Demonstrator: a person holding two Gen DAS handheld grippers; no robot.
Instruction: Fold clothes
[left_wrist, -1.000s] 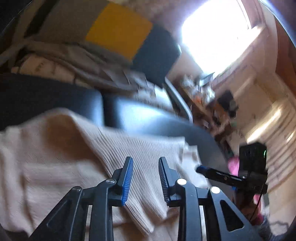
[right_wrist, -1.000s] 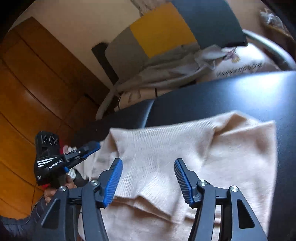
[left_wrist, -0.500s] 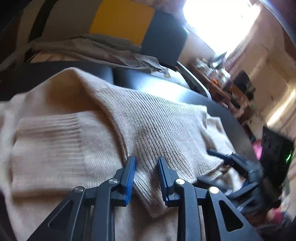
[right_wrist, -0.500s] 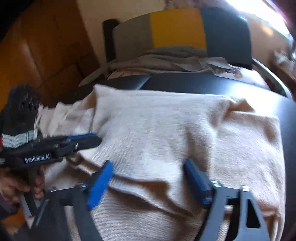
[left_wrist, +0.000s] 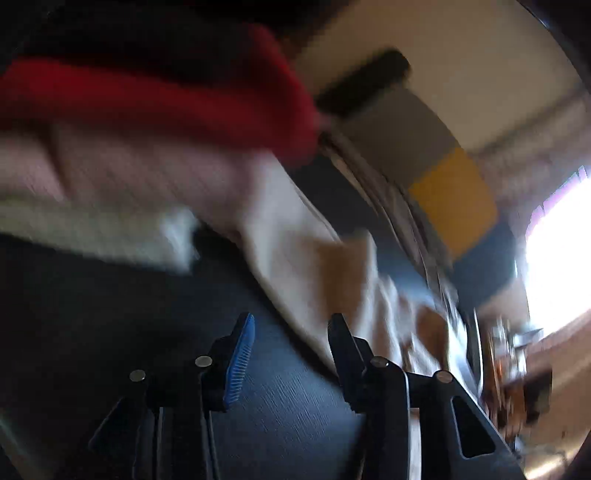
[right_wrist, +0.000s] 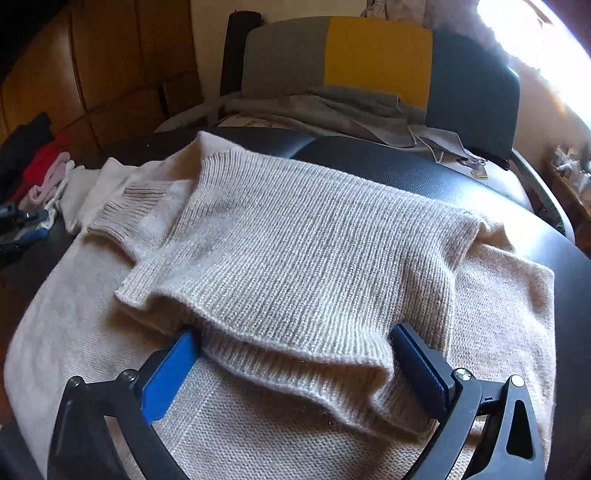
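Black leather seating (right_wrist: 399, 168) carries a beige knit sweater (right_wrist: 295, 240), folded, covering most of the surface up to its near edge. Right gripper (right_wrist: 295, 363) has jaws spread wide around the folded hem. Left gripper (left_wrist: 291, 350) hangs open over bare leather, near what may be blurred red clothing (left_wrist: 166, 99).

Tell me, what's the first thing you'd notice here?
The big beige sweater spread on the black table, its folded edge bunched between the open right gripper. Behind it stands a chair with a bright yellow stripe, and a red cloth fills the top of the blurry left view.
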